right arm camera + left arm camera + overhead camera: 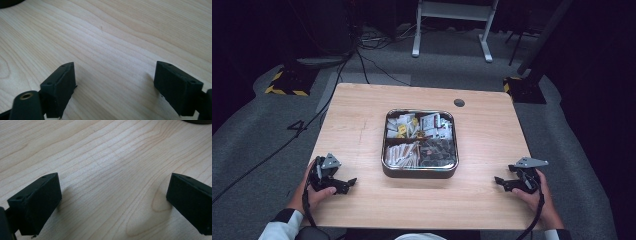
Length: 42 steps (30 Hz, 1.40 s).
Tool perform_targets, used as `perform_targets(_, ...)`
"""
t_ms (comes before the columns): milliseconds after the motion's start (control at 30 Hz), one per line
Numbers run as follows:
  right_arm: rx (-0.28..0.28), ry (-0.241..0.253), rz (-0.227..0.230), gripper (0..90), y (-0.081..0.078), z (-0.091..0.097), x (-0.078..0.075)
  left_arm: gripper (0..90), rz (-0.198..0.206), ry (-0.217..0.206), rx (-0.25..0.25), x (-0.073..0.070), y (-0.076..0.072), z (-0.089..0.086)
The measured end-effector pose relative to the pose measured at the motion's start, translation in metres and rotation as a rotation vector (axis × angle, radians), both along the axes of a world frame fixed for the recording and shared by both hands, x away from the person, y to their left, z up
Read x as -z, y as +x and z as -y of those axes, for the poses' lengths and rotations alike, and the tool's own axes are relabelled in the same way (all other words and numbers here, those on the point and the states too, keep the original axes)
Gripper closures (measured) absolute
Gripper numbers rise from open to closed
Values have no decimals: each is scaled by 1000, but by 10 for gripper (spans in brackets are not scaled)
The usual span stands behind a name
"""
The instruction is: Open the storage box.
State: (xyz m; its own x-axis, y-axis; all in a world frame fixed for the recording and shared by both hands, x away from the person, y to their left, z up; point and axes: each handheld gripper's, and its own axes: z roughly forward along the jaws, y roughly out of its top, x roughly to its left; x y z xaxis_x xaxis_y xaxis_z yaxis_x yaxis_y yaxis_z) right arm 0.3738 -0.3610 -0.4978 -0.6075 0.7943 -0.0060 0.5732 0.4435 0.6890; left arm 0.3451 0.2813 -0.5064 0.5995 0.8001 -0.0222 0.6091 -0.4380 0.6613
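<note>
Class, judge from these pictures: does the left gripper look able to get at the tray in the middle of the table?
Probably yes. The left gripper rests open on bare table, its jaws pointing toward the tray, with nothing lying between them.

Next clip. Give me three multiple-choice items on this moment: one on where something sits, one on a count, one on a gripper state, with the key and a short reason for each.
1. Where does the square dark metal tray sit on the light wooden table?
A. near the middle
B. at the far left corner
C. at the near right corner

2. How many compartments does the tray have?
A. two
B. three
C. six

3. How does the left gripper stand?
A. shut on a packet
B. open over bare wood
C. shut and empty

Key: 1 A, the tray lies midway between the left gripper and the right gripper. 2 B, one wide far section and two near ones. 3 B, its black fingers stand wide apart with only wood between them.
</note>
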Motion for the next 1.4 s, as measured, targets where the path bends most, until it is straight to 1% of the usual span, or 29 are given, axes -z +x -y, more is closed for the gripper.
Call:
perform_targets(33,-16,22,10,187,3,-2,-2,1,0,0,0,0,0,0)
perform_targets(133,-39,30,25,191,9,-9,-10,1,-1,-1,2,0,0,0)
perform_targets(167,-60,36,33,193,11,-14,-15,1,-1,-1,2,0,0,0)
perform_targets(200,-60,36,33,193,11,-14,-15,1,-1,-1,2,0,0,0)
perform_targets(233,-83,33,54,201,16,-23,-24,1,0,-1,2,0,0,0)
perform_targets(267,-83,33,54,201,16,-23,-24,1,0,-1,2,0,0,0)
perform_targets(300,-109,48,65,220,21,-33,-34,1,-1,-2,3,0,0,0)
perform_targets(400,-131,70,69,259,27,-41,-41,1,-1,-2,5,0,0,0)
perform_targets(433,-165,80,66,261,35,-54,-50,1,-1,-1,5,0,0,0)
perform_targets(467,-165,80,66,261,35,-54,-50,1,-1,-1,5,0,0,0)
perform_targets(500,-191,76,83,259,41,-66,-57,1,-1,0,6,0,0,0)
perform_targets(533,-191,76,83,259,41,-66,-57,1,-1,0,6,0,0,0)
perform_targets(567,-217,74,106,250,46,-79,-65,1,-1,-1,5,0,0,0)
perform_targets(600,-217,74,106,250,46,-79,-65,1,-1,-1,5,0,0,0)
perform_targets(633,-242,80,122,256,52,-91,-73,2,0,0,4,0,0,0)
perform_targets(733,-271,77,141,270,61,-109,-83,3,3,-1,-1,0,0,0)
perform_targets(800,-300,87,142,272,69,-124,-90,3,5,0,-2,0,-1,0)
perform_targets(833,-308,89,143,273,71,-129,-91,3,5,0,-2,0,-1,0)
perform_targets(867,-308,89,143,273,71,-129,-91,3,4,-1,-2,0,-1,0)
perform_targets(900,-333,78,142,279,78,-145,-95,3,3,0,-1,0,-2,0)
perform_targets(967,-351,60,132,286,86,-159,-97,4,3,1,-3,0,-2,0)
perform_targets(1000,-351,60,132,286,86,-159,-97,3,3,1,-3,0,-2,0)
perform_targets(1033,-366,46,129,286,92,-172,-98,4,4,1,-2,0,-3,-1)
perform_targets(1100,-380,38,124,289,98,-184,-98,4,3,0,-2,0,-3,-1)
perform_targets(1133,-380,38,124,289,98,-184,-98,3,3,0,-2,0,-3,-1)
perform_targets(1167,-386,46,109,296,105,-195,-97,4,3,-1,-2,0,-4,-1)
perform_targets(1200,-393,48,98,296,108,-201,-96,4,3,1,-1,0,-4,-1)
perform_targets(1300,-413,13,84,296,115,-220,-93,3,3,-1,0,0,-4,-1)
perform_targets(1400,-425,4,68,301,121,-236,-89,3,3,1,0,0,-3,-1)
